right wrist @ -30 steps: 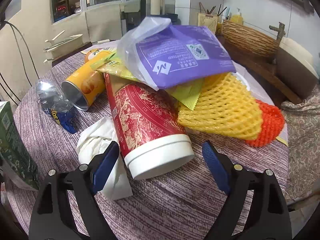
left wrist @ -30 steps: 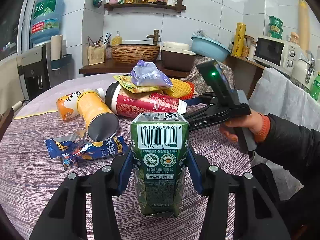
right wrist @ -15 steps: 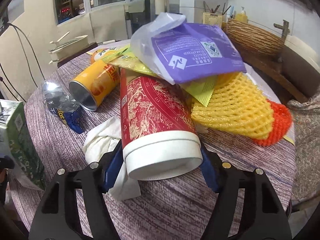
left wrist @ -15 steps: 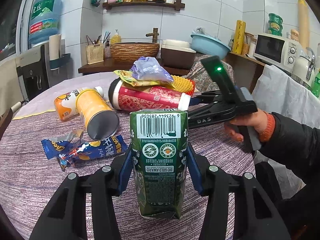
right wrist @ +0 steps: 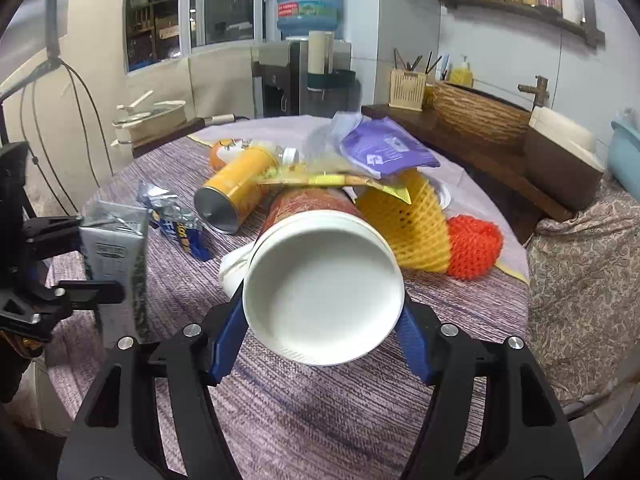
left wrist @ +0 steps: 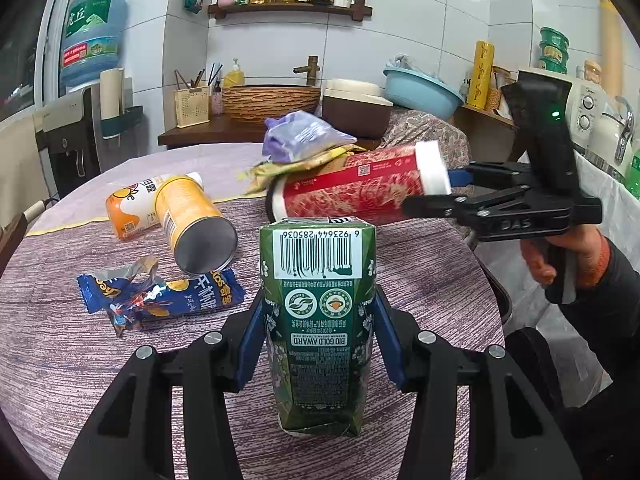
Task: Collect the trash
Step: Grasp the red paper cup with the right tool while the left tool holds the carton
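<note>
From the left wrist, the left gripper (left wrist: 320, 344) is clamped on a green drink carton (left wrist: 318, 320), its blue pads (left wrist: 251, 344) pressed to both sides, the carton upright with its barcode facing back and its bottom hanging just above the purple woven tablecloth (left wrist: 60, 360). Beyond it lie a blue snack wrapper (left wrist: 160, 298), a yellow chip can (left wrist: 192, 224) on its side with an orange bottle (left wrist: 128, 210) touching behind it. To the right, the right gripper (left wrist: 450, 184), held by a hand (left wrist: 560, 252), grips the white-capped end of a red paper tube (left wrist: 352, 196), that end tilted up off the table; a purple bag (left wrist: 300, 136) and yellow wrapper (left wrist: 304, 160) ride on top.

From the right wrist, the right gripper (right wrist: 320, 320) has just been closing and now has its blue pads (right wrist: 226, 336) tight on either side of the red paper tube's (right wrist: 316, 204) white end, which fills the middle of the view. The purple bag (right wrist: 384, 152) drapes over the far end. Yellow foam netting (right wrist: 412, 228) and orange foam netting (right wrist: 474, 248) lie just right of the tube, a white tissue (right wrist: 232, 272) beside it on the left. The carton (right wrist: 116, 248) shows at left in the other gripper.
</note>
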Motion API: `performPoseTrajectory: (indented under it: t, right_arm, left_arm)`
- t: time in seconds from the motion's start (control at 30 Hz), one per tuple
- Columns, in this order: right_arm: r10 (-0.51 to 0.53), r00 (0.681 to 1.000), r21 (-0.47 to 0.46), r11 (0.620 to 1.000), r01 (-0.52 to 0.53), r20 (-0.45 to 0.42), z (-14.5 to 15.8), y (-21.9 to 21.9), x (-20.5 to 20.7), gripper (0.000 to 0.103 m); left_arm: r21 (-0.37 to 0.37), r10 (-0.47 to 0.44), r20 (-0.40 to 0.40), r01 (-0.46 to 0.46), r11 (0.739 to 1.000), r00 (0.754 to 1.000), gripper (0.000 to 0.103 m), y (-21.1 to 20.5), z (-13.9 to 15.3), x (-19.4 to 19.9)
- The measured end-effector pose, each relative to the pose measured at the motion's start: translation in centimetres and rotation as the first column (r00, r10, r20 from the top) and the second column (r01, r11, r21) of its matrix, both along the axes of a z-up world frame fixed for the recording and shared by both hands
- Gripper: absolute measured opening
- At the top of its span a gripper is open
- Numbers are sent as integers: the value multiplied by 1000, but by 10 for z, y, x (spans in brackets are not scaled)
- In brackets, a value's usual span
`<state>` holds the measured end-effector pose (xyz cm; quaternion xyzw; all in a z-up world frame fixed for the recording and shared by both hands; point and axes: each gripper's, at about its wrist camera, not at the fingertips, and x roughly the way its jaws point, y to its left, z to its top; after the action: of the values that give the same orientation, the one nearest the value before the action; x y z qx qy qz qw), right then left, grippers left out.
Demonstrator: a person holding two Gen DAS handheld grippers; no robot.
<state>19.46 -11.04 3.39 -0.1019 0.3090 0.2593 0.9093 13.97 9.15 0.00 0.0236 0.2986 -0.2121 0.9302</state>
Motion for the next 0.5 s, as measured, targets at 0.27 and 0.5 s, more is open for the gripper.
performPoseTrajectory:
  t: [0.27,0.5]
  right_arm:
    - [-20,999,34,999,19,42,38,-31,-30,66]
    - [-46,999,44,998,46,-6,44,-42,-15,66]
  left_arm:
    - [-9,-5,4,6,1000,1000,50,-4,3,-3]
    - [-27,-10,0,10,1000,1000,50,-6,2,0]
